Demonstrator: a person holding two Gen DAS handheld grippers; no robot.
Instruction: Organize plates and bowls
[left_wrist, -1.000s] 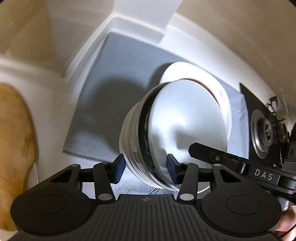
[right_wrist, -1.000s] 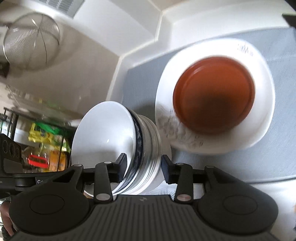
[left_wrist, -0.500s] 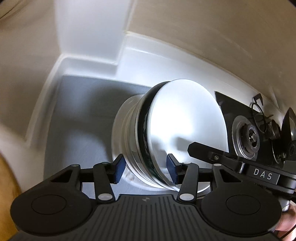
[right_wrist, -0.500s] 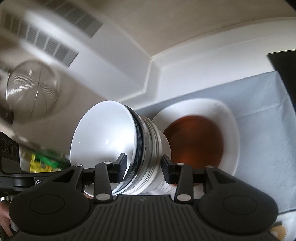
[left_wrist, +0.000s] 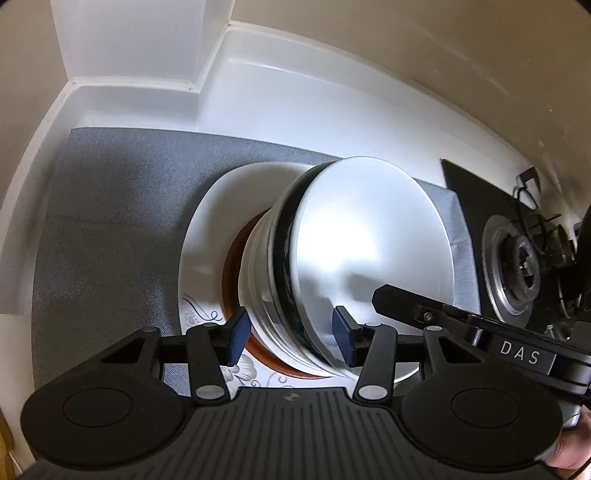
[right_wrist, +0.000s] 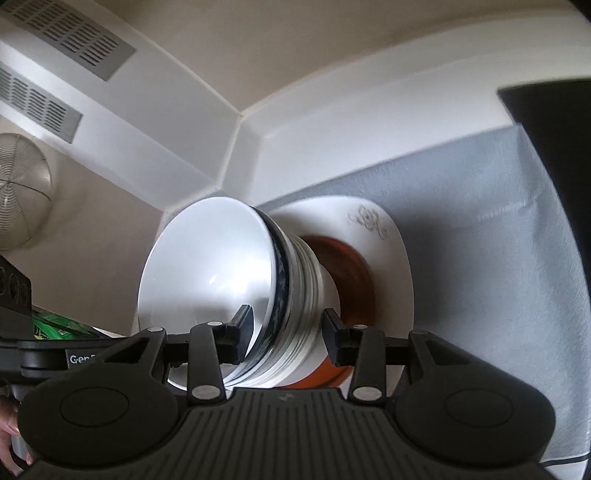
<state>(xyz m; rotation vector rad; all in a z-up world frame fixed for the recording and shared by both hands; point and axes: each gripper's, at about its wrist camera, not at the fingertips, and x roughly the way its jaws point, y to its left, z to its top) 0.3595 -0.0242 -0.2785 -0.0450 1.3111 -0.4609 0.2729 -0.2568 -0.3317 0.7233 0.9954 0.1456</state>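
Observation:
A stack of nested white bowls, one with a dark blue rim, is held between both grippers. My left gripper is shut on the stack's near rim. My right gripper is shut on the opposite rim of the same stack. The stack's foot sits at a brown plate, which lies on a white flower-patterned plate. In the right wrist view the brown plate and the white plate lie beyond the stack. I cannot tell whether the stack touches the brown plate.
The plates lie on a grey mat in a white counter corner. A black gas hob with a burner stands to the right. A wire strainer hangs at the left in the right wrist view.
Both grippers have carried the bowl stack down and over to the brown plate; the stack now sits at the plate's middle. The grip has not changed.

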